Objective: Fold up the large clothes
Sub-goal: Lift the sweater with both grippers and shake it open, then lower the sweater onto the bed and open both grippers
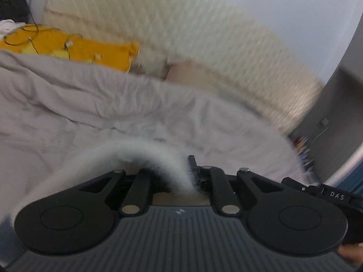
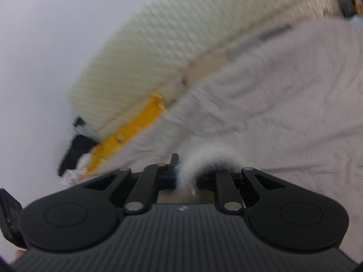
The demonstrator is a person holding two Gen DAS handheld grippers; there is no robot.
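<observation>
Fuzzy pale garment (image 1: 145, 113) edge pinched in both grippers' (image 1: 192, 181) (image 2: 186, 179) jaws.

Pale wall (image 1: 249, 11); cream quilted headboard (image 1: 158, 22); dark grey cabinet (image 1: 335, 117)

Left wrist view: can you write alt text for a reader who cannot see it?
The left hand-held gripper is shut on a bunched edge of a pale grey garment that spreads out ahead of it, blurred by motion. Beyond it lie a yellow cloth with thin cables across it, a cream textured headboard and a white wall.
</observation>
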